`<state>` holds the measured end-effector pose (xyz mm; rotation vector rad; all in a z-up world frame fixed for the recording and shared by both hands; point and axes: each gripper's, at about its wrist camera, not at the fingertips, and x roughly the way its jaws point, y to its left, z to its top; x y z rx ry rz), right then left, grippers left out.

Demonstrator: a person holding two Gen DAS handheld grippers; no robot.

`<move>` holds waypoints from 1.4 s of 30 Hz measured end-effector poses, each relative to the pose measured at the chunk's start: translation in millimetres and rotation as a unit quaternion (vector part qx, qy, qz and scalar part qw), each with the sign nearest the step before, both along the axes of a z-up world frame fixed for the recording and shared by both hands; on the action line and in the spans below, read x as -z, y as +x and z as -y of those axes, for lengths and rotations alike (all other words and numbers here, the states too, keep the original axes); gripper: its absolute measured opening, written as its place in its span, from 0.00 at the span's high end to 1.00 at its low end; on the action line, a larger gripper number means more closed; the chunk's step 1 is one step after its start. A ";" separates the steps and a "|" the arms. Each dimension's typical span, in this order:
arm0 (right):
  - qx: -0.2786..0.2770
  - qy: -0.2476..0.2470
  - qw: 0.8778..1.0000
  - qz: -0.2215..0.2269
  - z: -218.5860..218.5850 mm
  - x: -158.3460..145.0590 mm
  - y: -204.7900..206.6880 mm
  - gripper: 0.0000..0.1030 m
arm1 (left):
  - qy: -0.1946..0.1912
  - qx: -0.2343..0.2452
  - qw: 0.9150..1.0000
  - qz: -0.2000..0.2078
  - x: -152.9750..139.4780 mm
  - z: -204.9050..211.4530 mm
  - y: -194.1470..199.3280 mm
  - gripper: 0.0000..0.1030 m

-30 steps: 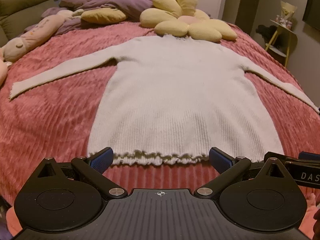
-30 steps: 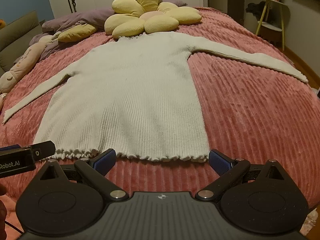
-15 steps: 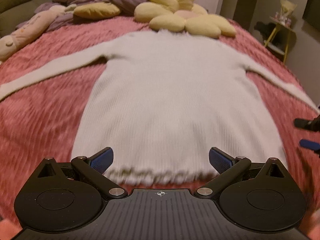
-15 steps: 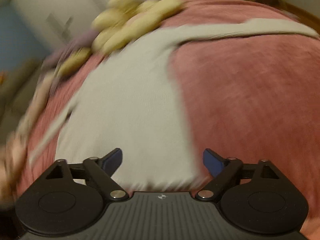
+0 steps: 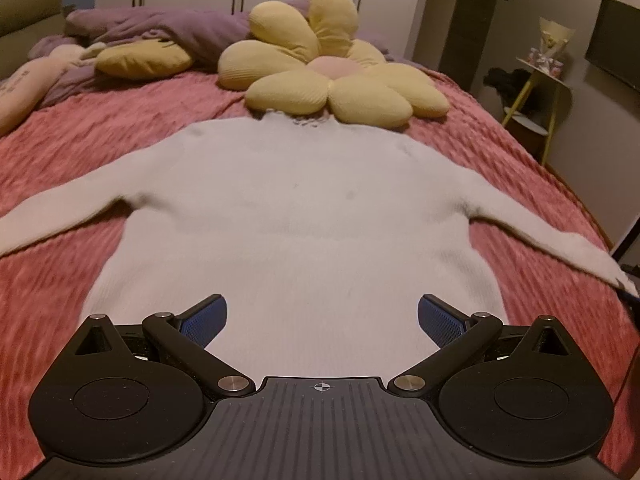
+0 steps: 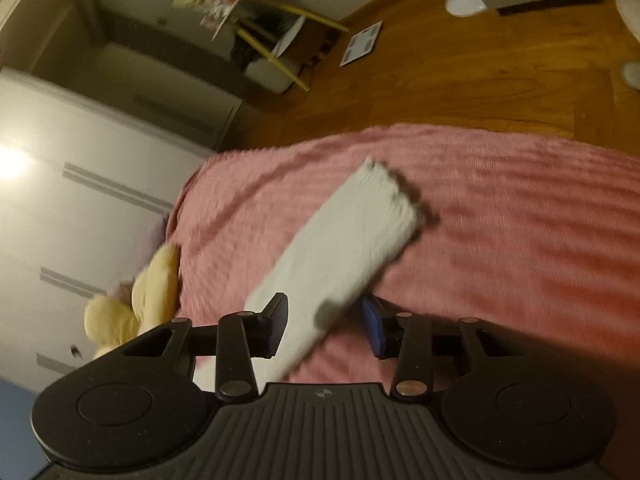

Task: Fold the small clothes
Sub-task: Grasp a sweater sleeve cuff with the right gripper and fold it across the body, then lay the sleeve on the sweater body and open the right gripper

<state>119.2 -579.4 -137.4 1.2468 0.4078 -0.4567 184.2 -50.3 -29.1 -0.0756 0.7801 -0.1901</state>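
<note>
Left gripper (image 5: 322,318) is seen released, jaws spread wide, poised over the lower body of the sweater (image 5: 296,220), which is laid flat on the pink bedspread (image 5: 80,132); its long axis is run from 6 to 12 o'clock, neck toward the flower cushion (image 5: 332,80), sleeves out to 9 and 3. Right gripper (image 6: 325,330) is found part-open, straddling the right sleeve (image 6: 344,248), which is pointed toward 1 o'clock. Sleeve-folding is judged the step in hand; closure on the sleeve is called for next.
</note>
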 end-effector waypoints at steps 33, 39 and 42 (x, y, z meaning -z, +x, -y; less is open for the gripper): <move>-0.283 -0.221 0.933 0.009 -204.1 -47.6 95.0 0.77 | -0.171 0.093 0.977 -0.087 36.5 3.6 165.3 0.00; -0.262 -0.150 0.953 0.016 -171.4 -18.6 81.0 0.75 | -0.227 0.088 0.958 -0.149 61.2 17.5 191.3 0.00; -0.256 -0.081 0.962 0.046 -160.5 -11.3 90.5 0.74 | -0.265 0.094 0.945 -0.167 66.3 15.5 192.1 0.00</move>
